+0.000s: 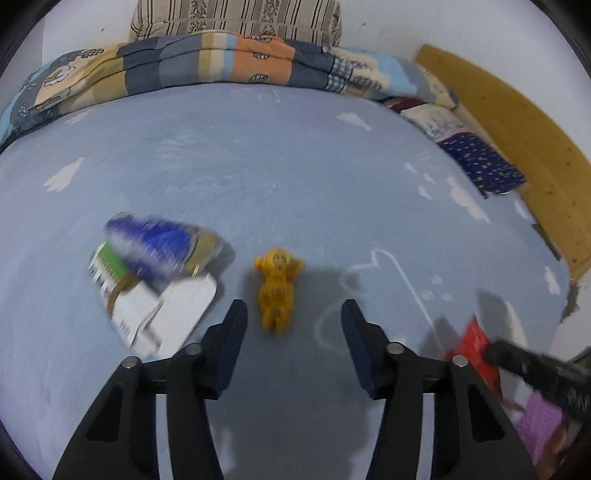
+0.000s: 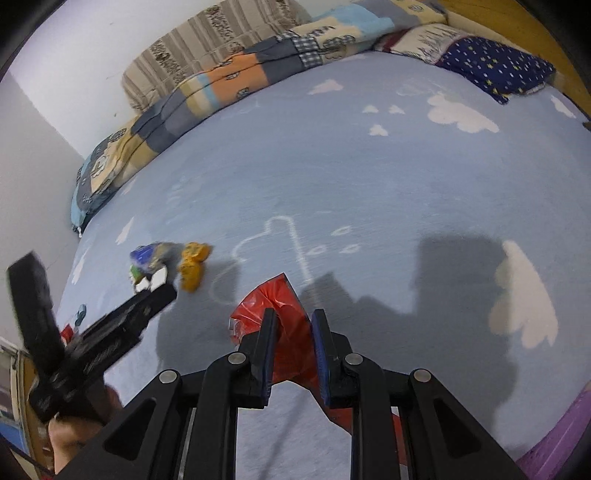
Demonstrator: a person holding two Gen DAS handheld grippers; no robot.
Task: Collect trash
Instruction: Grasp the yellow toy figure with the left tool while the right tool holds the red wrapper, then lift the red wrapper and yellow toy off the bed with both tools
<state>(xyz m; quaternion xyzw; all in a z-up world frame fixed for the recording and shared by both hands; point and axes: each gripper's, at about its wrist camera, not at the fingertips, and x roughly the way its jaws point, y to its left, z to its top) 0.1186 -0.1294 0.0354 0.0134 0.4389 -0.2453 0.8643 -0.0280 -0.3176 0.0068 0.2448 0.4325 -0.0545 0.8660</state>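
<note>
A yellow toy-like piece of trash (image 1: 277, 290) lies on the light blue bed sheet (image 1: 280, 177), just ahead of my open left gripper (image 1: 293, 314), between its fingertips' lines. Left of it lie a white carton (image 1: 162, 314) and a blue wrapper (image 1: 159, 243). My right gripper (image 2: 293, 321) is shut on a red plastic bag (image 2: 275, 299) that it holds over the sheet (image 2: 369, 184). The right wrist view also shows the yellow piece (image 2: 192, 264), the wrapper and carton (image 2: 149, 267), and the left gripper (image 2: 110, 325) at the left. The red bag (image 1: 476, 350) shows at the right of the left wrist view.
A folded patchwork quilt (image 1: 207, 62) and a striped pillow (image 1: 236, 16) lie at the far side by the wall. A dark blue dotted pillow (image 1: 480, 162) lies by the wooden headboard (image 1: 524, 136). A purple thing (image 1: 539, 424) is at the near right.
</note>
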